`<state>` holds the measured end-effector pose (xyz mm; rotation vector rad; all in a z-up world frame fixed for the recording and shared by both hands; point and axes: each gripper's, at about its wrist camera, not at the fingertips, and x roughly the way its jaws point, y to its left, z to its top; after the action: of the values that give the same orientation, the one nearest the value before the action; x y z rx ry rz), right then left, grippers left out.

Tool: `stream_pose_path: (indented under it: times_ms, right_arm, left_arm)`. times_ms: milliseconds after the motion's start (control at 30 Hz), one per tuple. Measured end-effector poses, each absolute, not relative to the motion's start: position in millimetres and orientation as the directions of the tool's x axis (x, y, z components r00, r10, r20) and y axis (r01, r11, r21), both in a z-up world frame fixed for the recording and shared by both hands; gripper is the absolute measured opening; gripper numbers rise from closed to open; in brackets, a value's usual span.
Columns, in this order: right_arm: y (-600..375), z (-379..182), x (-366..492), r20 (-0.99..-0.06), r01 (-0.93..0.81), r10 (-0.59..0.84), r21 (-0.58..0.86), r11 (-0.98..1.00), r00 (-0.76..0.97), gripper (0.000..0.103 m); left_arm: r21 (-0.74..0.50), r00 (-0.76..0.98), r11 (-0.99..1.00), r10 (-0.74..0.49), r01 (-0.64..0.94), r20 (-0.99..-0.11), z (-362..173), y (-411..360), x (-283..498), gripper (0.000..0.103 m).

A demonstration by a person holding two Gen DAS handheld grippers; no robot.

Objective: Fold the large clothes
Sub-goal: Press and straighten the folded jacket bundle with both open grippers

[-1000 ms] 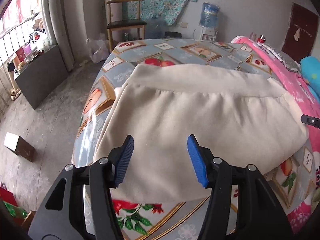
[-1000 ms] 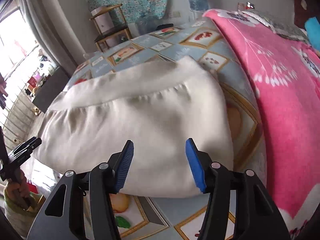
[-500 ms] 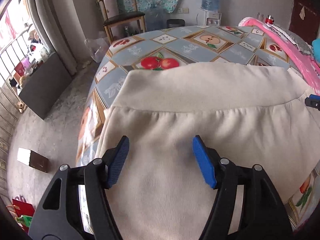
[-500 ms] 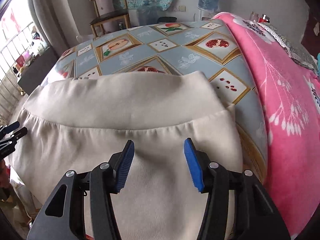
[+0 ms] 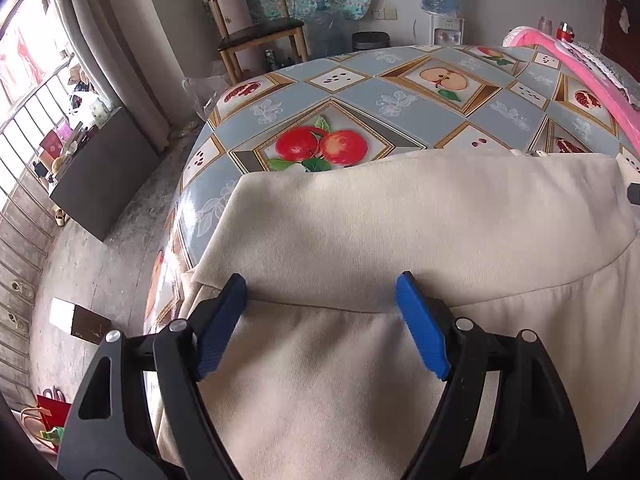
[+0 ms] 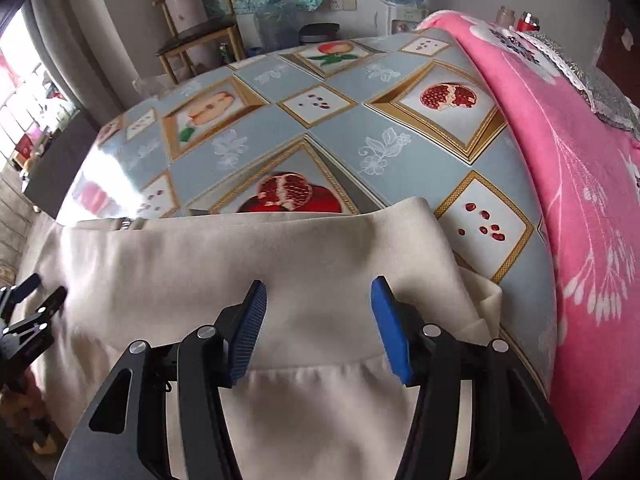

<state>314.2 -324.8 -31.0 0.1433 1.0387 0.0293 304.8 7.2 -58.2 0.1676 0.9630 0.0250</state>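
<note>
Cream garment (image 5: 360, 240) lies spread on the fruit-print tablecloth (image 5: 360, 96), its wide hem band on the far side, beside the pink blanket (image 6: 580, 160). I have the left gripper (image 5: 320, 304) and right gripper (image 6: 318, 308) poised over the band seam, both spread wide and gripping nothing. I judge I'm between folds; next I need to lower each claw to a band corner and pinch the layers together.

right gripper (image 6: 318, 320): fingers (image 6: 390, 328) apart over cream garment (image 6: 200, 264) | fruit-print tablecloth (image 6: 360, 128) | pink blanket (image 6: 580, 184) right
</note>
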Motion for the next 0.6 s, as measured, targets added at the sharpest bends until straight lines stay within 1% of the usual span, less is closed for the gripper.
stream_pose_path:
  times_ms: [67, 133, 233, 333, 400, 600]
  right_arm:
    - [-312, -24, 292, -0.848, 0.002, 0.129, 0.152, 0.988, 0.514, 0.064]
    - [-298, -23, 267, -0.843, -0.04, 0.161, 0.164, 0.986, 0.514, 0.068]
    - [-286, -28, 235, -0.841, -0.048, 0.178, 0.179, 0.983, 0.511, 0.069]
    - [-279, -33, 209, -0.848, -0.023, 0.122, 0.129, 0.991, 0.516, 0.069]
    - [-277, -35, 193, -0.843, -0.021, 0.126, 0.135, 0.991, 0.523, 0.069]
    - [-270, -29, 159, -0.828, -0.002, 0.109, 0.129, 0.992, 0.551, 0.069]
  left_arm:
    - [0.152, 0.573, 0.987, 0.096, 0.05, -0.814, -58, 7, 305, 0.074]
    - [0.153, 0.579, 0.987, 0.099, 0.046, -0.81, -59, 7, 304, 0.074]
    - [0.149, 0.583, 0.988, 0.096, 0.043, -0.806, -58, 7, 304, 0.074]
    - [0.143, 0.581, 0.989, 0.095, 0.038, -0.808, -55, 8, 302, 0.074]
    - [0.138, 0.583, 0.99, 0.092, 0.035, -0.807, -51, 8, 297, 0.074]
    - [0.12, 0.591, 0.992, 0.072, 0.042, -0.803, -36, 5, 260, 0.074]
